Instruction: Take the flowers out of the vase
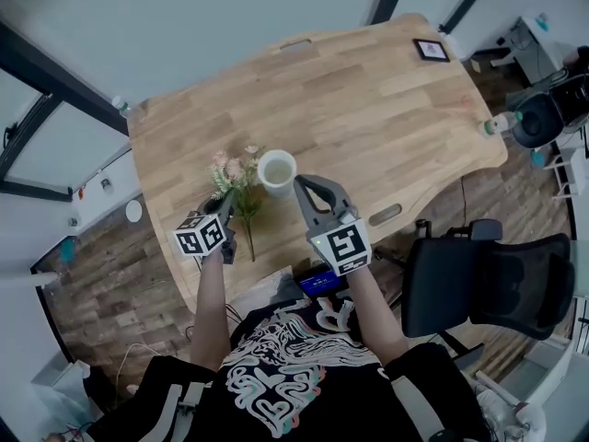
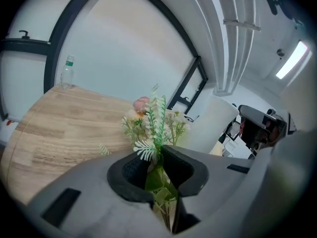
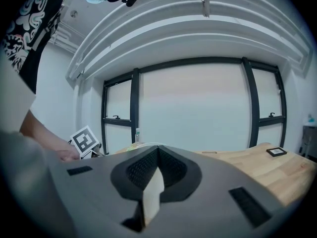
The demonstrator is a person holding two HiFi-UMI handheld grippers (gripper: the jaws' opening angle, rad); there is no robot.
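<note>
Counts:
- 1 vase [image 1: 277, 171]
- 1 flowers bunch [image 1: 235, 180]
- 2 grippers: left gripper [image 1: 225, 212], right gripper [image 1: 302, 188]
- 2 bottles: left bottle [image 1: 121, 107], right bottle [image 1: 498, 123]
- 1 black frame [image 1: 431, 50]
- 1 chair [image 1: 488, 284]
- 1 surface [image 1: 368, 109]

right claw [image 3: 157, 158] tight on vase rim [image 3: 151, 200]

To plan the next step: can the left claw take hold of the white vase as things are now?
Probably not. The left claw is shut on the stems of the flowers, so it has no free grip; the vase stands close beside it, but the right claw pinches its rim.
</note>
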